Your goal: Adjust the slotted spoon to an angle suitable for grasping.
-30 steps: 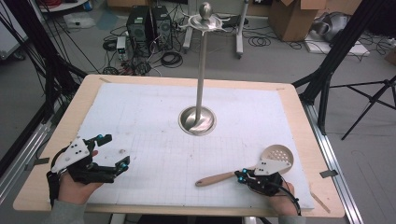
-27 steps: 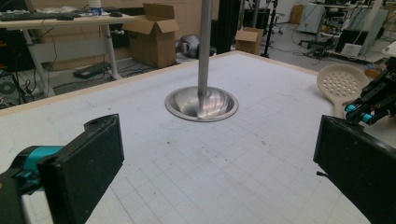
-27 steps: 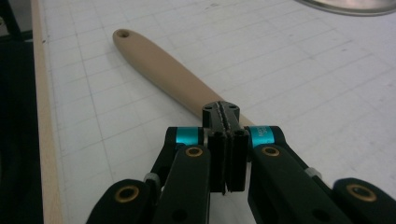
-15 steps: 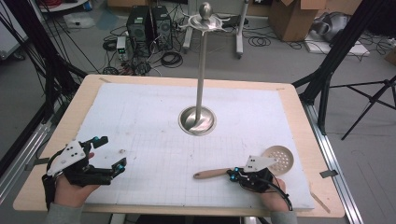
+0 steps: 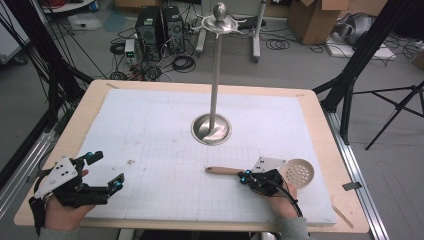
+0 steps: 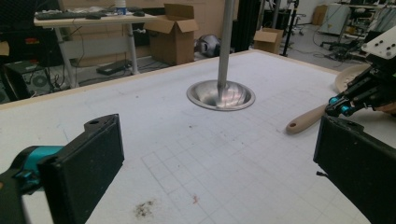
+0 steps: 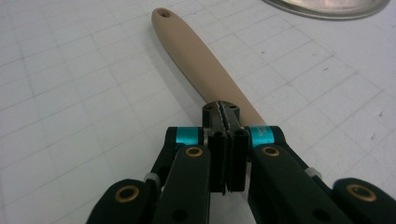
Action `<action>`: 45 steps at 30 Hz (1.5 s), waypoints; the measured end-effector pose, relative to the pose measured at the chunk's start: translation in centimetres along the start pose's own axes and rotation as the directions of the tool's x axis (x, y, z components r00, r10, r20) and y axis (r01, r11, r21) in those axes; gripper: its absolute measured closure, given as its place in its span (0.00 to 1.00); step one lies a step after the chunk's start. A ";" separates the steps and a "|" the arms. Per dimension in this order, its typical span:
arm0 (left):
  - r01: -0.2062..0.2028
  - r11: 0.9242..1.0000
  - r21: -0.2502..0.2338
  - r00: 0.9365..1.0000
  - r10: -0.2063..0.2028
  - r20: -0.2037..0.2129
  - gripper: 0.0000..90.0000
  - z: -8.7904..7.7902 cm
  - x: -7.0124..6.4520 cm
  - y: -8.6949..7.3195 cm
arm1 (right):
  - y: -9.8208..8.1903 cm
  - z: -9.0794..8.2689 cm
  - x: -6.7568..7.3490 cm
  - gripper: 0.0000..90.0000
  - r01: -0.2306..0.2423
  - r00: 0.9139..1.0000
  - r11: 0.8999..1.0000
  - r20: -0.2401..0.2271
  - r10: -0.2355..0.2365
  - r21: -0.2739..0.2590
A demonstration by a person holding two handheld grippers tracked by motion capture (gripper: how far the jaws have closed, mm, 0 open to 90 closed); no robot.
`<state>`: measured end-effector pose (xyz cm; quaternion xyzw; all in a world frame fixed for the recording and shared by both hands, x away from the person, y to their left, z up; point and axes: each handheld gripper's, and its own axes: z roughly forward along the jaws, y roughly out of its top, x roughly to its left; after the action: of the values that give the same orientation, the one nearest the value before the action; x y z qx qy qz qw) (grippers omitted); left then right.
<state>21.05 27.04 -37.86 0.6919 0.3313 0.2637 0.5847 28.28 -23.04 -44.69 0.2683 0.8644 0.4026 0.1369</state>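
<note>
Near the table's (image 5: 320,130) front edge, toward its right corner, the slotted spoon (image 5: 296,171) now lies flat on the white mat, lowered from its raised tilt a second ago, so a put-down looks finished. Over its wooden handle, the right gripper (image 5: 246,177) has its fingers together, apparently gripping nothing. Toward the front left corner, the left gripper (image 5: 106,172) hovers, fingers wide apart, empty.

Lab or workshop space: concrete floor strewn with cables (image 5: 182,62), computer towers (image 5: 160,25), cardboard boxes (image 5: 312,17), tripod legs (image 5: 395,107), gridded work table (image 5: 150,150).
</note>
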 end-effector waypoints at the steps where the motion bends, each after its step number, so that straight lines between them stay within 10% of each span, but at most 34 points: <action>1: 0.001 1.000 0.000 1.000 -0.001 -0.004 0.02 -0.1 0.0 0.0 | 0.1 0.1 0.0 1.00 -0.002 1.000 1.000 0.007 0.002 0.001; 25: -0.003 1.000 0.013 1.000 0.004 -0.027 0.02 -1.3 -0.2 -0.5 | 0.9 1.2 -0.9 1.00 -0.020 0.998 1.000 0.051 0.021 -0.011; 45: -0.005 1.000 0.018 1.000 0.004 0.007 0.02 0.4 -0.3 -0.3 | 2.5 -6.9 -2.8 1.00 0.048 0.999 0.992 0.010 -0.047 -0.120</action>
<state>21.14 26.57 -38.21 0.6987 0.3302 0.2598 0.5791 28.33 -27.67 -38.31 0.2404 0.8441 0.4498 0.1653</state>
